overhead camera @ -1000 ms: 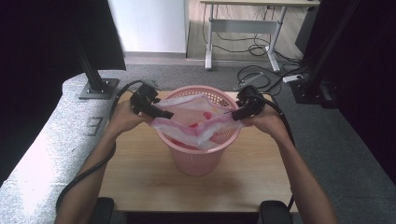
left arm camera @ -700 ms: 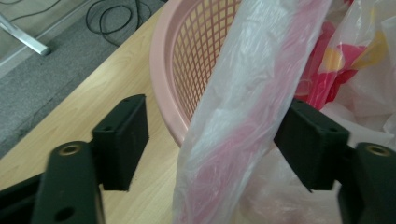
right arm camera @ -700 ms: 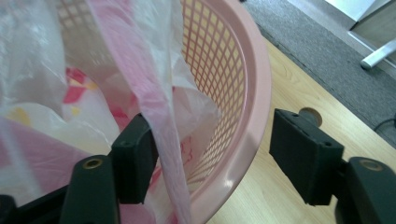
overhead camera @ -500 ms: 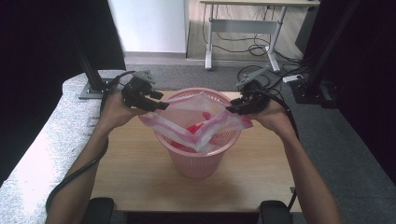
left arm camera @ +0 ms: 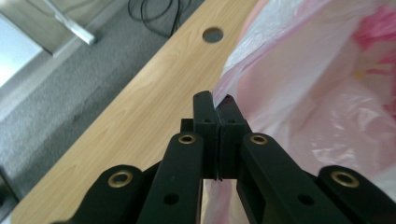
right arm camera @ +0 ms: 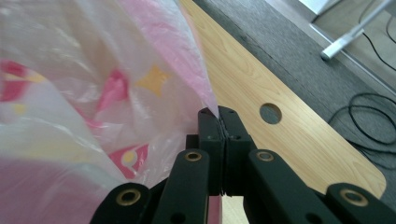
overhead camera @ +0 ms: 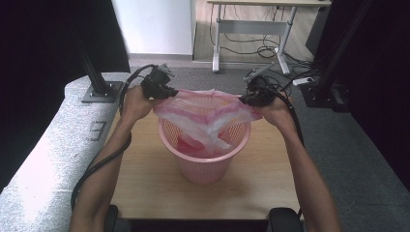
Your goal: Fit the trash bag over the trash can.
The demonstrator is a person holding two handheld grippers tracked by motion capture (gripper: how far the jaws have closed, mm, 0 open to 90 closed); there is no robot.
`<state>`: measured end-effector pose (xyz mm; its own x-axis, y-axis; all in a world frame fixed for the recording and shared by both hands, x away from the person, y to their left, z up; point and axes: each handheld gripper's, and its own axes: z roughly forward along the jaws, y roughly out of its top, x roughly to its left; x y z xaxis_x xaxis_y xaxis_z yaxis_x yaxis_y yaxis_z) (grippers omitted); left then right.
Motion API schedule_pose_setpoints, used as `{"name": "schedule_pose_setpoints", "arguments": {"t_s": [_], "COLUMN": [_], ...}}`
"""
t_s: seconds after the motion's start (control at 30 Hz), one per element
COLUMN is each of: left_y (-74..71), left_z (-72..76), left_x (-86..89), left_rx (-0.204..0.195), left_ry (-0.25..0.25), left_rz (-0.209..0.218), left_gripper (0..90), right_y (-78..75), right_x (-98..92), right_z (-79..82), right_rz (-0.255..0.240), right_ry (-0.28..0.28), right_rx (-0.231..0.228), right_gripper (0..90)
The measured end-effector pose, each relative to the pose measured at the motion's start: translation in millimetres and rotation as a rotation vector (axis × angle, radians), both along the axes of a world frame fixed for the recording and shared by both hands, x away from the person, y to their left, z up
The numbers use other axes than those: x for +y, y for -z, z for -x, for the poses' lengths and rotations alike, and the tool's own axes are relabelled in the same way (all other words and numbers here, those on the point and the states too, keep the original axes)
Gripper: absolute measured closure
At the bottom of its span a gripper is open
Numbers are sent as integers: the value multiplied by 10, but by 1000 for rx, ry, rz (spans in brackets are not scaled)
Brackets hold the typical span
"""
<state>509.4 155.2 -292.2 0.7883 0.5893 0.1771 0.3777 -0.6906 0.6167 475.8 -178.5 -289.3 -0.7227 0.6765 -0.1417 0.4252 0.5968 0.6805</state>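
A pink mesh basket (overhead camera: 205,166) stands on the wooden table (overhead camera: 145,183). A thin pink-and-white plastic bag (overhead camera: 205,116) is stretched over its mouth, part of it hanging inside. My left gripper (overhead camera: 173,92) pinches the bag's left edge, its jaws having just closed on the film (left arm camera: 299,93); in its own view the left gripper (left arm camera: 218,99) shows the plastic caught between the pads. My right gripper (overhead camera: 241,100) holds the bag's right edge the same way, its jaws also just closed; in its own view the right gripper (right arm camera: 218,112) clamps the printed film (right arm camera: 116,79).
A grey padded bench (overhead camera: 53,145) runs along the table's left side with a black stand base (overhead camera: 99,92) on it. A desk frame (overhead camera: 251,34) and cables (overhead camera: 290,63) lie on the carpet beyond. Round holes mark the tabletop (left arm camera: 213,34) (right arm camera: 270,113).
Both grippers closed on the bag's edges and lifted them up and outward. The bag now spans the basket's mouth instead of lying bunched inside it.
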Motion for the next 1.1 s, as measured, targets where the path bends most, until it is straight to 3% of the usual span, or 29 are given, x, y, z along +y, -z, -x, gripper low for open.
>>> {"name": "schedule_pose_setpoints", "arguments": {"t_s": [0.1, 0.23, 0.47, 0.8, 0.9, 1.0, 1.03, 1.07, 1.1], "left_y": [104, 198, 269, 297, 351, 390, 388, 376, 356], "left_z": [-93, -176, -268, -319, -343, -307, -295, -287, -283], "left_x": [-18, -4, 60, 92, 109, 155, 181, 216, 261], "left_rx": [46, 94, 171, 218, 239, 231, 225, 208, 204], "left_ry": [2, 19, 36, 35, 25, 48, 49, 34, 26], "left_rz": [-12, 4, 80, 127, 77, 132, 138, 138, 142], "left_gripper": [886, 885, 886, 883, 880, 879, 846, 751, 630], "right_y": [87, 185, 328, 415, 462, 522, 536, 542, 538], "right_x": [18, 6, -10, -1, -4, -41, -51, -69, -89], "right_z": [-96, -184, -273, -314, -325, -320, -315, -313, -311], "right_rz": [5, -4, -39, -31, 10, -15, -22, -31, -33], "right_ry": [15, 27, 36, 63, 76, 62, 59, 54, 64], "right_rx": [22, 59, 141, 189, 207, 223, 225, 227, 221], "right_gripper": [887, 890, 893, 895, 894, 892, 883, 834, 730]}}
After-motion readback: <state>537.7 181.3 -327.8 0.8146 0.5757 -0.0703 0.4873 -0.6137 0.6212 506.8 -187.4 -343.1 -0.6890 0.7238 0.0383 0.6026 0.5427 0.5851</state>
